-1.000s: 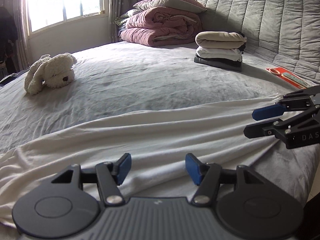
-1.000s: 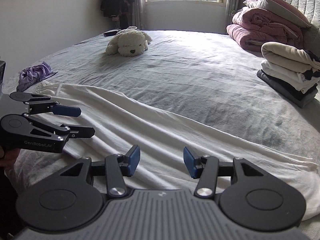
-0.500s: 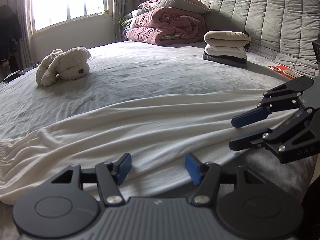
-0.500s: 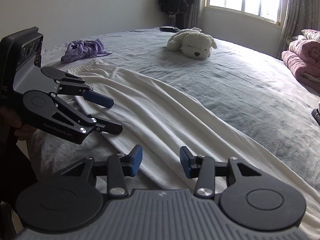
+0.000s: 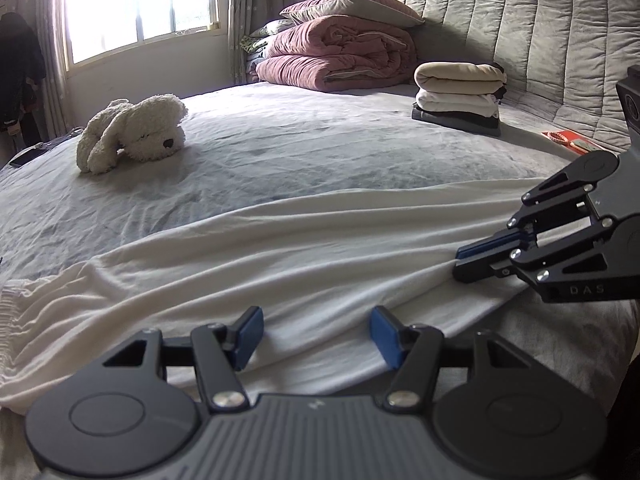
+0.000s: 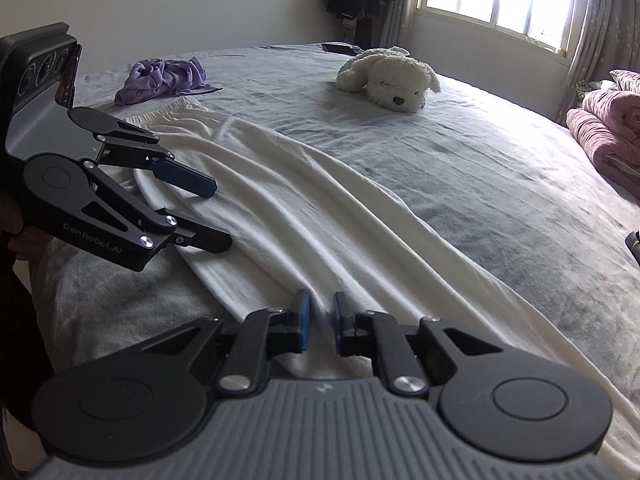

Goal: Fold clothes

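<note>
White trousers [image 5: 304, 248] lie stretched lengthwise along the near edge of the grey bed [image 5: 304, 152], elastic waist toward the purple garment [image 6: 164, 78], rippled with long creases. Your right gripper [image 6: 320, 322] is closing its jaws on the near hem edge; a thin ridge of cloth sits between the pads, and from the other camera they look pinched onto it. Your left gripper [image 5: 316, 336] hangs released, pads wide apart just above the fabric, holding nothing.

The risk is an uneven lift. If you raise the right side before the left bites, the cloth will likely drag and twist, and the creases will set into the fold. The right pinch looks shallow, perhaps catching only the top layer, so one leg may peel away from the other. Close the left on both layers first.

Farther off, the folded stack [image 5: 460, 100] waits by the headboard [image 5: 540, 32], beside the pink quilt [image 5: 340, 56]; the plush dog [image 5: 132, 132] sits well clear.
</note>
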A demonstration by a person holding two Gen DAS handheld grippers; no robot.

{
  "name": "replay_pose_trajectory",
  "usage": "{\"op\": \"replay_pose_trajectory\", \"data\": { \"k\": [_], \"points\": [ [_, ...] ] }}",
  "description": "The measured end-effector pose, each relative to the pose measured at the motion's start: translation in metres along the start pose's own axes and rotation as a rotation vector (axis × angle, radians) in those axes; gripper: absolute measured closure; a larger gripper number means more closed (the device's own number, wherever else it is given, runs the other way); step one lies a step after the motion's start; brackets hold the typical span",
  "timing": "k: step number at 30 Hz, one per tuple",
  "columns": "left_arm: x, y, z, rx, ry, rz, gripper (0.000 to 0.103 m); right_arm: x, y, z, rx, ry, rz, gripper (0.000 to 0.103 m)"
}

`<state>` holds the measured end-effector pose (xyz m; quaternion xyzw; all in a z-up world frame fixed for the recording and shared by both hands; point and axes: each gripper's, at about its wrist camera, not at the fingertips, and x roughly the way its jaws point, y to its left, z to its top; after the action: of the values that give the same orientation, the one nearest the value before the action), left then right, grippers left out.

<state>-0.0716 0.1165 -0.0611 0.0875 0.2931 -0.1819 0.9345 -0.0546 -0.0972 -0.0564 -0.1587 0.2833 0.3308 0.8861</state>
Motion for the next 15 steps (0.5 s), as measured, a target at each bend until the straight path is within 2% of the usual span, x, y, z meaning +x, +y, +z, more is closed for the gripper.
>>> {"op": "replay_pose_trajectory", "data": {
  "k": [1,8,10,12,14,15],
  "points": [
    [0.000,0.000,0.000,0.003,0.000,0.000,0.042,-0.001,-0.001,0.001,0.006,-0.004,0.002,0.100],
    [-0.001,-0.007,0.003,0.050,-0.017,0.003,0.042,-0.011,-0.010,0.010,0.060,-0.039,0.021,0.101],
    [-0.002,-0.010,0.004,0.071,-0.030,0.031,0.049,-0.014,-0.012,0.013,0.071,-0.047,0.031,0.101],
    [-0.002,-0.011,0.006,0.087,-0.032,0.062,0.079,-0.016,-0.012,0.014,0.074,-0.053,0.041,0.101],
    [-0.004,-0.009,0.008,0.095,-0.026,0.068,0.099,-0.019,-0.013,0.014,0.068,-0.055,0.050,0.101],
    [-0.006,-0.008,0.008,0.099,-0.024,0.062,0.100,-0.020,-0.012,0.014,0.065,-0.056,0.055,0.101]
  ]
}}
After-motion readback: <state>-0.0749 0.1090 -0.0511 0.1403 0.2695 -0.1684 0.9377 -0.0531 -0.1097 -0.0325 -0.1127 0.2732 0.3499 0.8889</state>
